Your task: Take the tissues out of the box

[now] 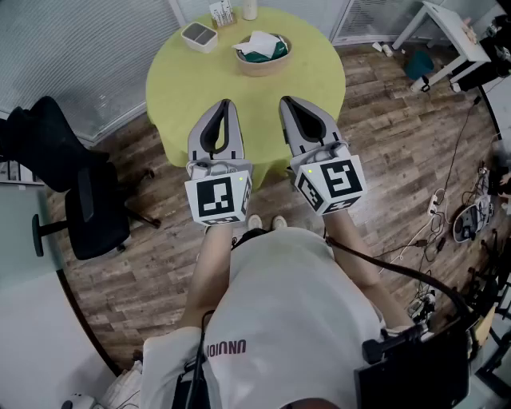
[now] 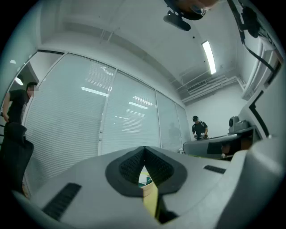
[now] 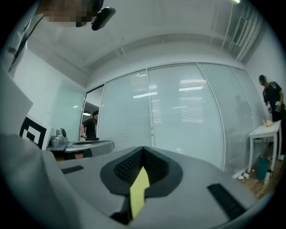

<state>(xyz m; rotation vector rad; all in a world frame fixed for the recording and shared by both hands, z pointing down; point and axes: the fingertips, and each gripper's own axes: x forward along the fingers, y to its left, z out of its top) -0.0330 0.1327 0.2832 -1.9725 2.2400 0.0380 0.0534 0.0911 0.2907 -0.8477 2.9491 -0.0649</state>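
Wood floor (image 1: pixel 383 136), round green table (image 1: pixel 177 88), black chair (image 1: pixel 96 212).

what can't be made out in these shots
- Head view: tissue container too small to tell what the green thing inside is.
- Head view: white cylinder cut off by the top edge.
- Both gripper views: table mostly hidden by the shut jaws.

I hold two: left gripper (image 1: pixel 227 105), right gripper (image 1: pixel 287 102). One table (image 1: pixel 182 89), one tissue box (image 1: pixel 262 53), one chair (image 1: pixel 86 209).
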